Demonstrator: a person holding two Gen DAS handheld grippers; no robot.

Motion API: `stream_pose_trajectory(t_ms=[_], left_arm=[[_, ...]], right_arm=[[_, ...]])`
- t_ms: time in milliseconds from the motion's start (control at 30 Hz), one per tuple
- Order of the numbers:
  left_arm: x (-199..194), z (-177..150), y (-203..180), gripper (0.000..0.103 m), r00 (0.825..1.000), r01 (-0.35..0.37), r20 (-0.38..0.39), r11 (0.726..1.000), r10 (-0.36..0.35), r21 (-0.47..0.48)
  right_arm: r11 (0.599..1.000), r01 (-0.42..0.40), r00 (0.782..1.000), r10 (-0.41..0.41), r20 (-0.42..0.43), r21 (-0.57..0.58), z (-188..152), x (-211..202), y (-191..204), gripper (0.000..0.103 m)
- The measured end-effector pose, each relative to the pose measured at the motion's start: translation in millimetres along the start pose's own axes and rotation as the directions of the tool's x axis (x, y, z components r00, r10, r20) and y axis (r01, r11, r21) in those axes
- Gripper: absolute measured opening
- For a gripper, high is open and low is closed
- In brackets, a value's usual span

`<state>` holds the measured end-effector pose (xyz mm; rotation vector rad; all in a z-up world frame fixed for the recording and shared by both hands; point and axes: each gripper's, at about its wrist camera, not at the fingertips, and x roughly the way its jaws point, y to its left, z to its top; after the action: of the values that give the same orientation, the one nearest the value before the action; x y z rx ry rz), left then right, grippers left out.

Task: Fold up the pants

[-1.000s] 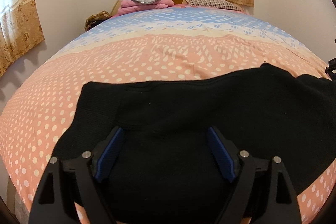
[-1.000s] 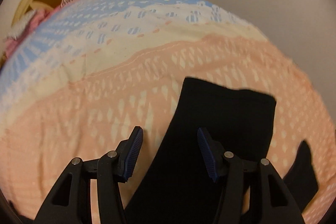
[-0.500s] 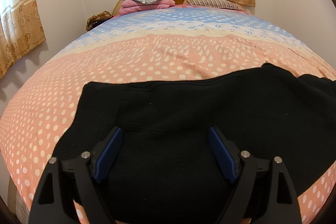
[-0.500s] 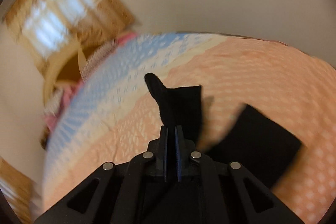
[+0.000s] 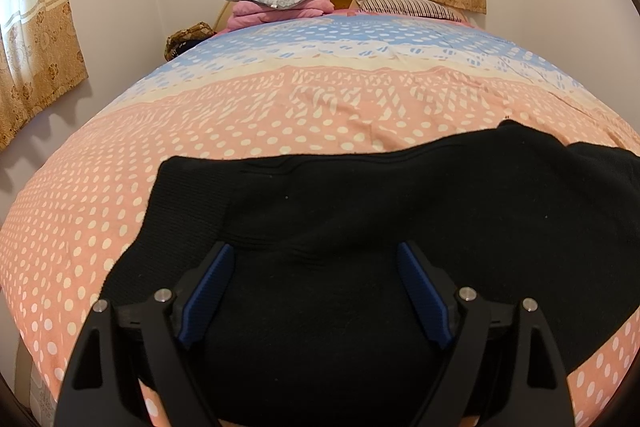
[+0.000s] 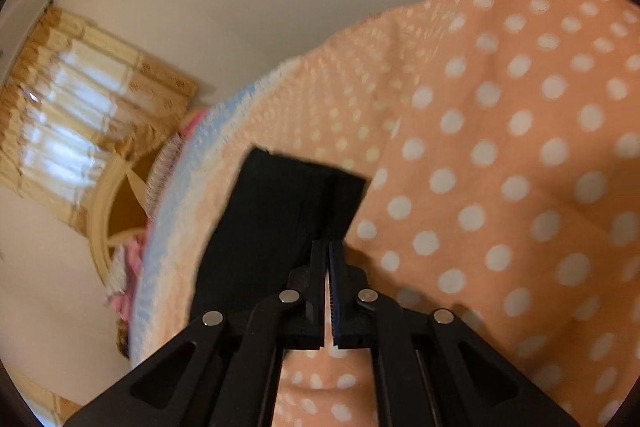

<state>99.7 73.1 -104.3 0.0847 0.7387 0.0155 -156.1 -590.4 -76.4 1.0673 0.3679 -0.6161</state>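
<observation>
Your left gripper (image 5: pixel 314 269) gapes over the pants (image 5: pixel 360 211); your right gripper (image 6: pixel 328 251) pinches their hem above the bedspread (image 6: pixel 520 147).

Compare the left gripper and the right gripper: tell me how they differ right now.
The left gripper has its jaws wide open and grips nothing; the right gripper is shut on the black pants. The left gripper looks level across the bed over the spread pants, while the right gripper's view is tilted, with a pant leg end at its tips. Both have black frames and blue finger pads.
</observation>
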Motion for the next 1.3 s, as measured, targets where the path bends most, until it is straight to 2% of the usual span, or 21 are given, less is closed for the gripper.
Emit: stream_pose_trajectory(t_ms=[67,133,167,200,233,267,333,400,433,500,567,667,733,767,800,933,1000,1067,1133,1200,1300], left_arm=[[-2,0,0,0.087,1.0,-0.002,0.005,1.0,0.002,0.001],[-7,2,-2,0.087,1.0,-0.018,0.007,1.0,0.018,0.011],[-11,3,-5,0.087,1.0,-0.024,0.005,1.0,0.024,0.02],[-20,7,-11,0.086,1.0,-0.006,0.011,0.999,0.006,0.043],[-27,9,-16,0.086,1.0,0.014,0.025,0.998,-0.016,0.061],[-39,11,-24,0.087,0.998,0.039,0.055,0.995,-0.044,0.09],[-60,17,-46,0.087,0.99,0.081,0.105,0.984,-0.098,0.156],[-70,21,-63,0.09,0.982,0.146,0.095,0.973,-0.165,0.178],[-73,22,-76,0.09,0.971,0.213,0.073,0.959,-0.23,0.185],[-78,23,-95,0.09,0.952,0.286,0.053,0.938,-0.301,0.198],[-83,21,-118,0.09,0.933,0.343,0.034,0.911,-0.359,0.228],[-88,19,-146,0.09,0.914,0.383,0.024,0.879,-0.406,0.284],[-91,17,-158,0.09,0.911,0.386,0.021,0.869,-0.412,0.309],[-93,16,-163,0.09,0.909,0.392,0.013,0.863,-0.417,0.318],[-94,16,-165,0.09,0.906,0.399,0.004,0.858,-0.423,0.323],[-96,16,-164,0.09,0.898,0.424,-0.02,0.85,-0.44,0.311],[-94,17,-160,0.09,0.893,0.44,-0.035,0.853,-0.449,0.281],[-86,18,-163,0.09,0.889,0.451,-0.052,0.854,-0.454,0.258],[-84,16,-162,0.09,0.889,0.454,-0.063,0.855,-0.454,0.25],[-84,13,-161,0.09,0.893,0.445,-0.06,0.856,-0.446,0.262],[-83,13,-160,0.09,0.899,0.431,-0.053,0.86,-0.434,0.274]], right_arm=[[1.0,-0.029,0.999,0.029,0.016,-0.002,3,-11,4,0.003],[0.997,-0.042,0.999,0.044,0.025,-0.062,1,-19,16,0.006],[0.994,-0.018,1.0,0.019,0.012,-0.108,0,-16,25,0.019],[0.992,-0.008,1.0,0.008,0.001,-0.122,1,-15,26,0.049],[0.993,-0.007,1.0,0.006,-0.011,-0.122,1,-11,28,0.063],[0.994,-0.015,1.0,0.015,-0.002,-0.105,1,-11,26,0.073],[0.997,-0.014,0.999,0.017,0.033,-0.082,4,-9,26,0.073],[0.995,-0.006,0.999,0.01,0.044,-0.104,7,-5,30,0.073],[0.992,0.01,0.999,-0.004,0.048,-0.127,8,-1,35,0.071],[0.99,0.013,1.0,-0.009,0.025,-0.141,10,5,37,0.053],[0.992,0.042,0.999,-0.045,-0.027,-0.12,12,20,32,0.052],[0.991,0.065,0.997,-0.07,-0.037,-0.113,12,32,28,0.048],[0.991,0.07,0.997,-0.074,-0.035,-0.115,15,40,28,0.036],[0.99,0.069,0.997,-0.074,-0.037,-0.122,14,42,28,0.009],[0.989,0.064,0.996,-0.071,-0.051,-0.136,13,45,30,0.004],[0.97,0.075,0.997,-0.08,-0.012,-0.232,14,27,43,0.004],[0.967,0.102,0.995,-0.102,0.011,-0.233,18,15,39,0.004],[0.967,0.132,0.99,-0.14,-0.023,-0.22,23,21,25,0.004],[0.969,0.123,0.985,-0.145,-0.09,-0.217,22,41,13,0.003],[0.963,0.111,0.989,-0.132,-0.071,-0.246,21,44,15,0.008],[0.966,0.108,0.986,-0.135,-0.102,-0.237,27,45,19,0.014]])
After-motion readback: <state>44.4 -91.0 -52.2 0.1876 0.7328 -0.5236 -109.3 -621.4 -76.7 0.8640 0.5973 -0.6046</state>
